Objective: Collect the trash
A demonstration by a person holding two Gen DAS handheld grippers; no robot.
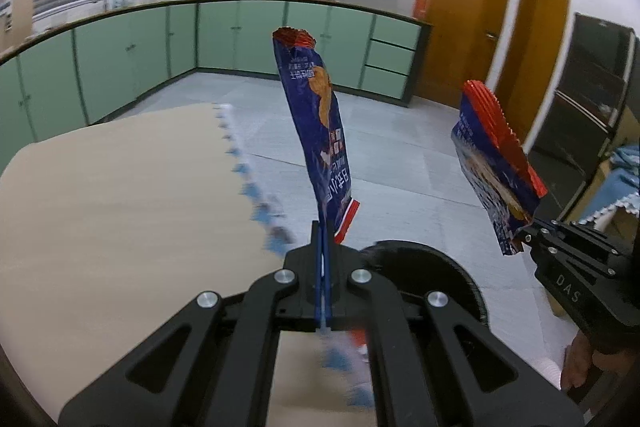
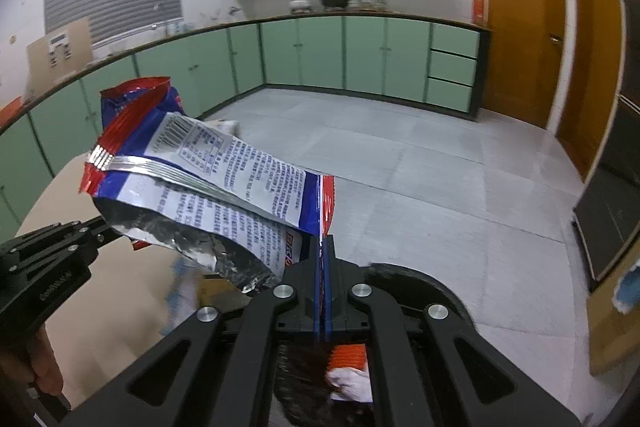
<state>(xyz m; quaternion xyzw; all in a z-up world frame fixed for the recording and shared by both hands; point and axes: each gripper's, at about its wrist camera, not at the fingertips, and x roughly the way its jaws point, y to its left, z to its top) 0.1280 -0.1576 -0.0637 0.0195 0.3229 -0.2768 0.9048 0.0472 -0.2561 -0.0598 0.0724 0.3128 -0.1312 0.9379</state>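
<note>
My left gripper [image 1: 323,239] is shut on a blue and red snack wrapper [image 1: 316,131] that stands up from its jaws. My right gripper [image 2: 324,247] is shut on a second blue, white and red snack wrapper [image 2: 208,171] that leans to the left. In the left wrist view the right gripper [image 1: 524,237] holds its wrapper [image 1: 496,167] at the right. In the right wrist view the left gripper [image 2: 106,231] shows at the left. A black bin [image 1: 424,263] lies below both; in the right wrist view the bin [image 2: 416,287] holds a wrapper piece [image 2: 348,371].
A beige table [image 1: 120,207] with a blue-patterned cloth edge [image 1: 256,195] is at the left. Green cabinets [image 1: 256,39] line the far wall. Wooden doors [image 1: 464,27] and a dark fridge [image 1: 588,99] stand at the right. Grey tiled floor [image 2: 440,179] lies ahead.
</note>
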